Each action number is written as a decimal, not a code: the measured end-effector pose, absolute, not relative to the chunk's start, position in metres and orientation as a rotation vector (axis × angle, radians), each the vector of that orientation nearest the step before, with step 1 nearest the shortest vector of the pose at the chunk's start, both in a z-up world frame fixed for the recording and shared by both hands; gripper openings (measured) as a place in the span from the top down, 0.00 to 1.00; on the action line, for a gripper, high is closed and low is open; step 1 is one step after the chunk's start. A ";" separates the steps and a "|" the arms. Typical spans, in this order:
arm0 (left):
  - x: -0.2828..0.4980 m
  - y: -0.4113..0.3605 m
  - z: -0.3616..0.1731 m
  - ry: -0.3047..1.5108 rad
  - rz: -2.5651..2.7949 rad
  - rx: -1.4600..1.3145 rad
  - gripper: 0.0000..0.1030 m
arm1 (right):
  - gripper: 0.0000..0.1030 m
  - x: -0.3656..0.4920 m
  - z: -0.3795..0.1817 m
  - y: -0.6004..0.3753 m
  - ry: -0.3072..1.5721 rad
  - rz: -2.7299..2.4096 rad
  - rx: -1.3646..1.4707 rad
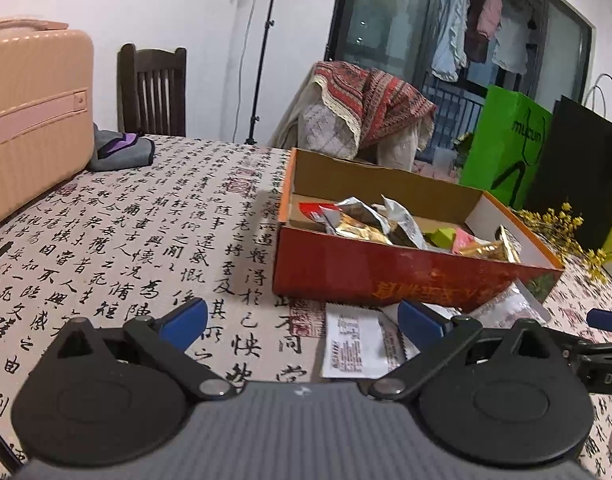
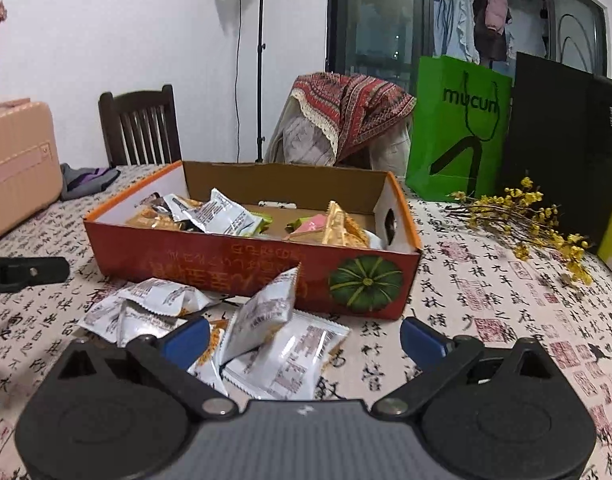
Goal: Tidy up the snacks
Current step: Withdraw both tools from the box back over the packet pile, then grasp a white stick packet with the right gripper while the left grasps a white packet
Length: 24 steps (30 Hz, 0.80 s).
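My right gripper (image 2: 304, 338) jaws wide, empty, over loose white packets (image 2: 266, 332); box (image 2: 242, 276) at 12 o'clock awaits them. Left gripper (image 1: 302, 322) jaws wide, empty.

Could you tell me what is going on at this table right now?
A person is sorting snacks into the open red box, which already holds several packets. More white snack packets lie on the tablecloth in front of it. The right gripper is open over that pile, holding nothing; the left gripper is open too, empty.
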<state>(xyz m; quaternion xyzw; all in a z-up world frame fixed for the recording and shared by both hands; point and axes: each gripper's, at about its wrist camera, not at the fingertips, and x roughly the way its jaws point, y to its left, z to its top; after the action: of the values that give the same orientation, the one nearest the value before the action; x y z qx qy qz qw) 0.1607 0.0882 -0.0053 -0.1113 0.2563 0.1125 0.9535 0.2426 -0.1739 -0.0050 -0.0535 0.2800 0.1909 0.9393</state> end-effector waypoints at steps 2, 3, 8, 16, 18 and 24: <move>0.162 0.090 -0.007 0.523 0.243 -0.234 0.00 | 0.02 0.252 -0.008 -0.168 0.589 0.384 -0.109; 0.163 0.092 -0.008 0.525 0.250 -0.241 0.00 | 0.02 0.257 -0.010 -0.165 0.598 0.380 -0.108; 0.161 0.099 -0.011 0.526 0.272 -0.266 0.00 | 0.15 0.275 -0.018 -0.153 0.623 0.405 -0.091; 0.160 0.100 -0.013 0.522 0.265 -0.273 0.00 | 0.71 0.280 -0.030 -0.148 0.604 0.467 -0.065; 0.160 0.100 -0.013 0.523 0.264 -0.273 0.00 | 0.74 0.279 -0.029 -0.149 0.588 0.465 -0.058; 0.162 0.102 -0.016 0.540 0.267 -0.285 0.00 | 0.83 0.268 -0.019 -0.157 0.527 0.460 -0.037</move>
<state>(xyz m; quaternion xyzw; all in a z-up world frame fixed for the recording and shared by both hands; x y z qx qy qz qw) 0.1623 0.1021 -0.0165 -0.1400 0.2653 0.1308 0.9449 0.2679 -0.1569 -0.0189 -0.0179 0.2583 0.2252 0.9393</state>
